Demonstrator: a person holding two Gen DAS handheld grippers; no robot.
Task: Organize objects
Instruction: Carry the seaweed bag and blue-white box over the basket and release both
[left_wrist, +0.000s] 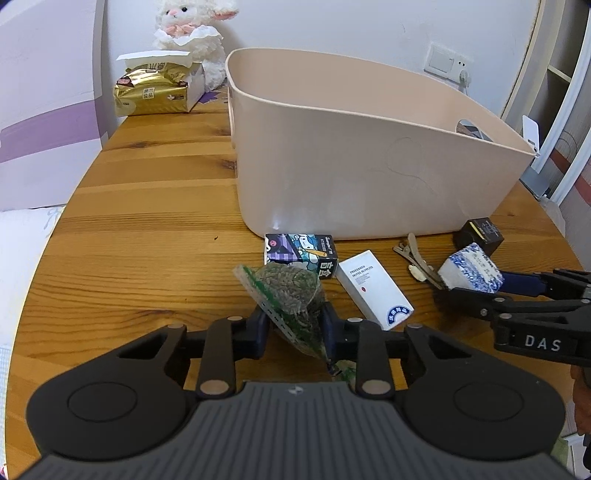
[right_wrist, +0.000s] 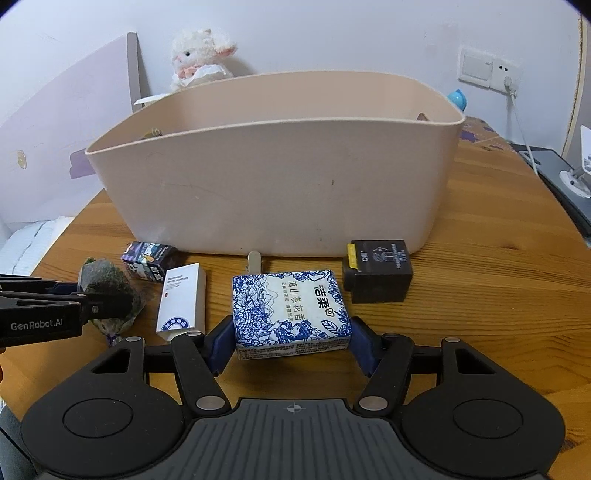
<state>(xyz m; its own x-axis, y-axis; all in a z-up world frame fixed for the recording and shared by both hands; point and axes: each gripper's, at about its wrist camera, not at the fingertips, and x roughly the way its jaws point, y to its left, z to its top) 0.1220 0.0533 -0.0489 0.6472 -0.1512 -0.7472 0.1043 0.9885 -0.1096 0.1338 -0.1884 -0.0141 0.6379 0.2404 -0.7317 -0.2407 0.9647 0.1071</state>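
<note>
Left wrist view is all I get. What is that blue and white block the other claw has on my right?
Observer: It is a tissue pack, lying flat between the right gripper's fingers. Its top carries printed Chinese characters.
Operator: And the dark cube beyond it?
Observer: That is a black box with a yellow strip along its left edge. It stands on the table, apart from the pack.
Operator: Is anything behind the beige bin?
Observer: Yes, a small blue round thing peeks out behind the far right corner of the beige bin.
</note>
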